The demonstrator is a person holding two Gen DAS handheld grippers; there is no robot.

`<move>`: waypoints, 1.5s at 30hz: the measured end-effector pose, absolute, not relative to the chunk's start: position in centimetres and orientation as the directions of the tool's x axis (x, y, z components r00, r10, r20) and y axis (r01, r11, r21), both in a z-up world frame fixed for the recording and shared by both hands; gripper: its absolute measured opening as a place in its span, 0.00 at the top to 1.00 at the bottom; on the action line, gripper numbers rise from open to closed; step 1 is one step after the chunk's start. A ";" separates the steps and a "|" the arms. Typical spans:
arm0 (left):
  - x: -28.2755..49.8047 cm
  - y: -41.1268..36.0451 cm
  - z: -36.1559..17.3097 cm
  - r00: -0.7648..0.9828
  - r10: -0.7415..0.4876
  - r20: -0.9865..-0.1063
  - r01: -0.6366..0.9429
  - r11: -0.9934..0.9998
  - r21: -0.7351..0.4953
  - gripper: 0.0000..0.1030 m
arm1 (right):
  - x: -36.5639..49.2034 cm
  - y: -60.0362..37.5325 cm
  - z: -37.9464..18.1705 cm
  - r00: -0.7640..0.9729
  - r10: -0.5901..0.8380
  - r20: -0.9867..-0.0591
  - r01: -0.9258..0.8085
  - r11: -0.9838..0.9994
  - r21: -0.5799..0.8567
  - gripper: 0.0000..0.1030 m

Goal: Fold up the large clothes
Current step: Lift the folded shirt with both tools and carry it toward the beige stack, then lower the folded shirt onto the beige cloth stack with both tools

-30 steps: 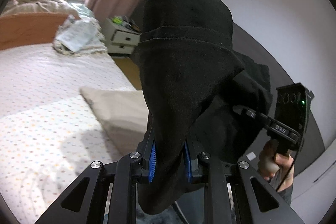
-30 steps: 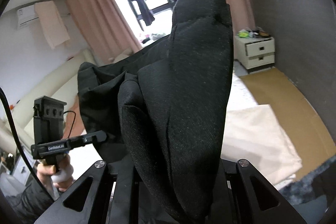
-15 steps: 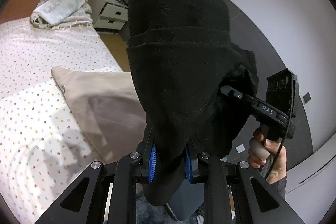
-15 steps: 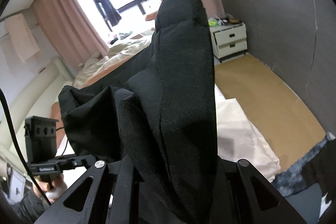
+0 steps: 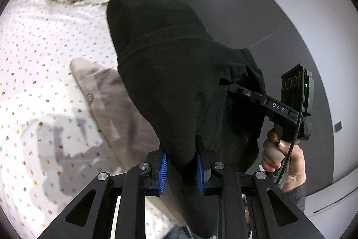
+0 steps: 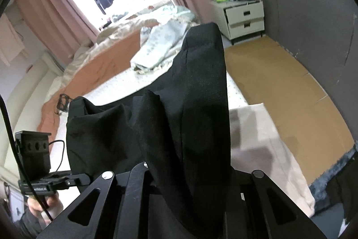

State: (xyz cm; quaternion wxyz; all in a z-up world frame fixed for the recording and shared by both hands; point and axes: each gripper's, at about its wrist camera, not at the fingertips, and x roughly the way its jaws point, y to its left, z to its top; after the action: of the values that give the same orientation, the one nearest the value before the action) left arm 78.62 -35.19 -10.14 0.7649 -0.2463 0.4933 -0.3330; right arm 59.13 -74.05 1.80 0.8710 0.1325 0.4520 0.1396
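A large black garment [image 5: 179, 82] hangs in the air between both grippers, above the dotted white bed sheet [image 5: 33, 48]. My left gripper [image 5: 181, 162] is shut on one edge of it, cloth pinched between the blue pads [image 5: 163, 168]. The right gripper [image 5: 237, 89] shows in the left wrist view, gripping the garment's other edge. In the right wrist view the garment [image 6: 197, 115] drapes over my right gripper [image 6: 188, 174] and hides its fingertips. The left gripper [image 6: 76, 178] shows there too, at lower left, clamped on the cloth.
A beige folded cloth [image 5: 107, 100] lies on the bed near its edge, also in the right wrist view [image 6: 264, 145]. A pale patterned blanket [image 6: 156, 48] is bunched further up. A white nightstand [image 6: 243, 17] stands by the grey wall. Brown cardboard [image 6: 279, 86] covers the floor.
Both grippers have tilted downward toward the bed with the black garment still held. The bed and beige cloth now fill more of both views.
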 end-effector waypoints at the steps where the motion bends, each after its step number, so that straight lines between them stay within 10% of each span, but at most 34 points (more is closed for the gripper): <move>1: 79.3 -35.0 -11.0 0.285 -0.749 -0.597 0.256 0.660 -0.706 0.78 | 59.7 -74.5 0.7 0.541 0.362 -0.759 -0.118 0.926 0.358 0.84; 10: 84.2 -35.7 -17.1 0.227 -0.741 -0.632 0.209 0.671 -0.712 0.71 | 64.7 -76.7 -6.6 0.468 0.255 -0.846 0.076 0.942 0.326 0.81; 15: 84.3 -36.5 -17.5 0.231 -0.696 -0.680 0.209 0.718 -0.664 0.41 | 63.5 -79.2 -7.4 0.433 0.111 -0.894 0.229 0.946 0.229 0.50; 25: 84.0 -32.0 -15.7 0.321 -0.682 -0.657 0.183 0.726 -0.663 0.39 | 51.1 -84.6 -1.2 0.579 0.035 -0.815 0.333 0.902 0.275 0.31; 41: 83.7 -34.1 -17.5 0.281 -0.688 -0.670 0.244 0.726 -0.643 0.39 | 39.8 -87.9 -10.0 0.647 0.130 -0.751 0.470 0.707 0.528 0.32; 45: 84.3 -34.8 -17.9 0.280 -0.699 -0.658 0.250 0.715 -0.653 0.39 | 41.5 -87.8 -11.7 0.657 0.205 -0.725 0.441 0.677 0.590 0.63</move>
State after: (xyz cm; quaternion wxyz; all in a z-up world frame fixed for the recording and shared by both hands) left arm 84.31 -34.76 -17.87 0.7697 -0.2177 0.5150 -0.3082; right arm 41.51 -87.76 -11.75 0.8198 0.3956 0.4077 -0.0719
